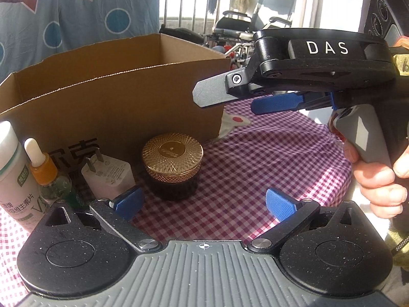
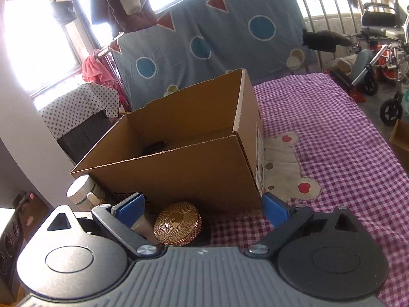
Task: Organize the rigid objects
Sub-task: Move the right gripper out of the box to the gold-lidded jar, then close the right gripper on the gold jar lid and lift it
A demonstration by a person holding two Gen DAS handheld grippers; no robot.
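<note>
The jar (image 1: 172, 165), dark glass under a gold patterned lid, stands on the checked cloth (image 1: 268, 153) just in front of the cardboard box (image 1: 115, 94). Beside it sit a white plug (image 1: 108, 176), a dropper bottle (image 1: 44, 172) and a white bottle (image 1: 12, 168), all close against the box wall.

The left gripper (image 1: 204, 203) has its jaws apart and empty, with the jar just beyond them. The right gripper (image 2: 202, 208) also has its jaws wide apart, holding nothing, above and near the jar.

To do this well, one gripper should probably close around the jar's body rather than the slippery lid, approaching from the open side, away from the plug, then lift clear over the box rim.

Something dark lies inside the box; I cannot tell what. The white bottle is cut off at the frame edge.
</note>
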